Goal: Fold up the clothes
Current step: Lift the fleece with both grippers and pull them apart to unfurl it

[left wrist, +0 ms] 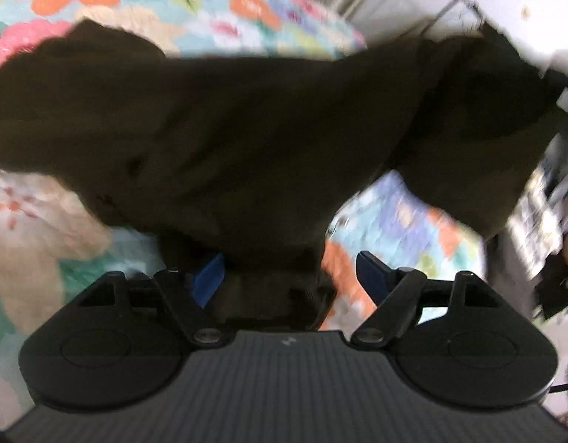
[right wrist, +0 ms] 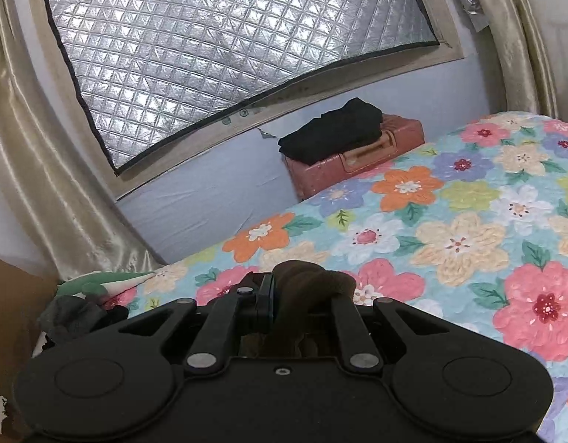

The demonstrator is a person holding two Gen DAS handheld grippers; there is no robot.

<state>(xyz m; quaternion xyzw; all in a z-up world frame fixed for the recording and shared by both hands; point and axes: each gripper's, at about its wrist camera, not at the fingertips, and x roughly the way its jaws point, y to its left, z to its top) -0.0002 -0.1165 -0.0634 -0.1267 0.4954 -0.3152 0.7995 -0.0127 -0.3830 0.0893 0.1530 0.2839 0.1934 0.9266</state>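
A dark brown garment [left wrist: 247, 122] stretches across most of the blurred left wrist view, spread over a bed covered by a floral bedspread [left wrist: 217, 11] with orange, pink, cream and blue flowers on a pale teal ground. The cloth runs from the upper left down to the centre and rises again toward the upper right, where it lifts off the bed. The left gripper [left wrist: 289, 273] points down at the bed with its jaws standing wide apart. A fold of the brown cloth lies between the two blue pads, close against the left one, while the right pad is clear of it with bedspread showing in the gap. The pads do not press on the fabric.

In the right wrist view, the right gripper [right wrist: 302, 295] has its jaws almost closed, pinching a bunched fold of the same brown garment [right wrist: 306, 284] that bulges above the fingers. Beyond it the bedspread [right wrist: 450, 221] lies flat and bare. At the far edge of the bed sits a reddish case [right wrist: 358, 158] with a folded black garment [right wrist: 332, 129] resting on top. Behind it a quilted silver sheet [right wrist: 217, 44] covers a window, framed by pale gold curtains [right wrist: 36, 170]. At the lower left edge lies a small heap of other clothes [right wrist: 84, 302].
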